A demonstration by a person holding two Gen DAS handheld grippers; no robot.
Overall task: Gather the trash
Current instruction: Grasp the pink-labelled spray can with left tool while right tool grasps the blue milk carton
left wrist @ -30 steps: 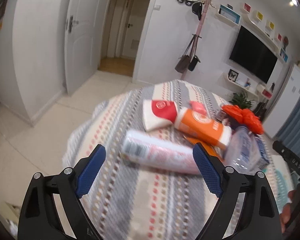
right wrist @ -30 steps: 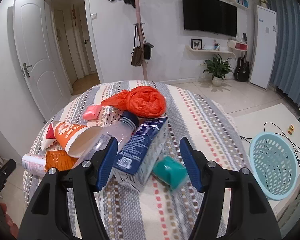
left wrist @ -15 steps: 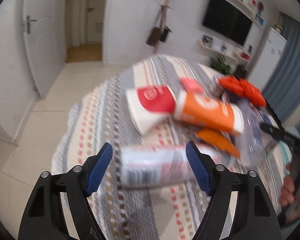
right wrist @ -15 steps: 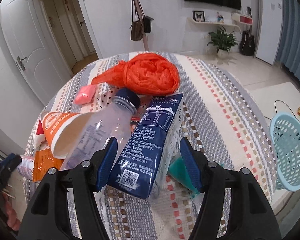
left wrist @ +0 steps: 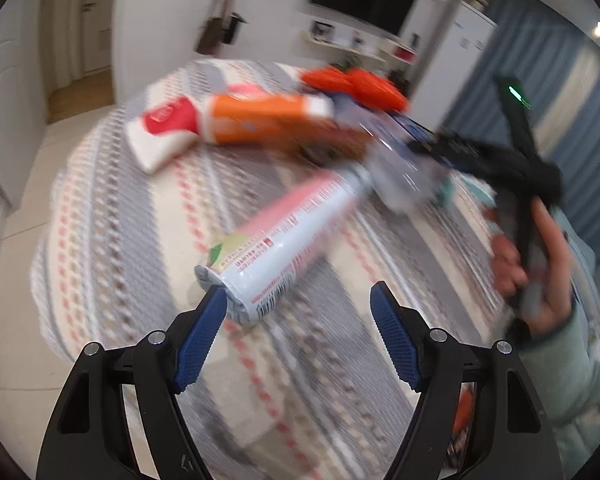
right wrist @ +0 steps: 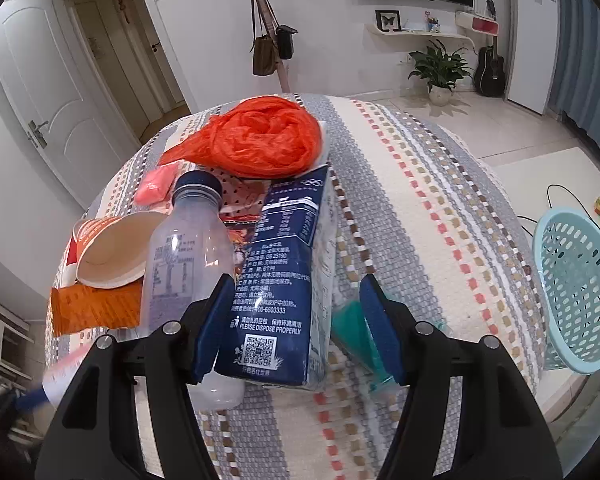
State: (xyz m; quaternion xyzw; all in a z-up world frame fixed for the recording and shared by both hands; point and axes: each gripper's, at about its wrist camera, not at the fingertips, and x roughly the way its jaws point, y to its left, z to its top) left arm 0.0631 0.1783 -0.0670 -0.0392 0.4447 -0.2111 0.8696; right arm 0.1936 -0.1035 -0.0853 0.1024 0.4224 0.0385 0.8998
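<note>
Trash lies on a round table with a striped cloth [right wrist: 420, 184]. My left gripper [left wrist: 298, 312] is open just short of the near end of a pink and white can [left wrist: 288, 236] lying on its side. My right gripper [right wrist: 296, 304] is open around the near end of a dark blue milk carton [right wrist: 288, 276] that lies flat. A clear plastic bottle [right wrist: 188, 256] lies left of the carton, a crumpled green wrapper [right wrist: 352, 324] right of it. An orange plastic bag [right wrist: 260, 140] lies behind them.
An orange paper cup [right wrist: 112, 248], an orange packet [right wrist: 92, 308] and a pink piece [right wrist: 154, 188] lie at the left. A red and white cup [left wrist: 160, 132] lies behind the can. A light blue basket [right wrist: 576, 292] stands on the floor right of the table.
My left gripper has swung round the can and now faces its end. My right gripper has moved forward, so its fingers now flank the milk carton.
</note>
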